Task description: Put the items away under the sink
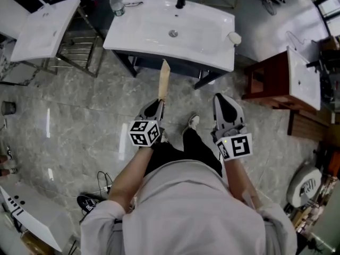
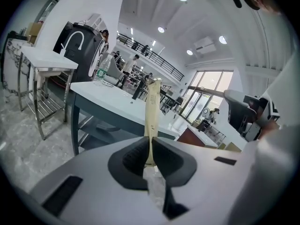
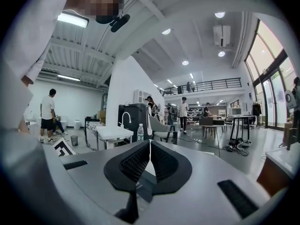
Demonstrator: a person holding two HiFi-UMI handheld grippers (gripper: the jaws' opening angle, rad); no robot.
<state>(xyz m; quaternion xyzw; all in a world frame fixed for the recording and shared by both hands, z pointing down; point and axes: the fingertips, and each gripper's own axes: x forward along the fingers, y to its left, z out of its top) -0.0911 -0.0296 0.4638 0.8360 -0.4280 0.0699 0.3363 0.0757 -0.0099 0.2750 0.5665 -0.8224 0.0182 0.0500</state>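
The left gripper (image 1: 156,106) is clamped on a slat (image 1: 163,81). It is thin, flat and pale tan, narrow where the pads pinch it and wider toward a slanted far tip. In the left gripper view (image 2: 150,144) the slat (image 2: 152,111) stands edge-on, rising straight out from between the closed jaws. Its broad face does not show there, so I cannot tell what kind of thing it is. Its near end is buried between the pads.

The tip points ahead at the white sink (image 1: 159,31), stopping just short of its front edge. A bottle (image 1: 116,3) stands at the sink's far left corner.

From above, the basin covers the space under it. The left gripper view shows only part of a dark shelf (image 2: 101,132) below the top.

The right gripper (image 1: 222,101) is held to the right of the left one, apart from it. Its jaws are pressed together on nothing (image 3: 149,156).
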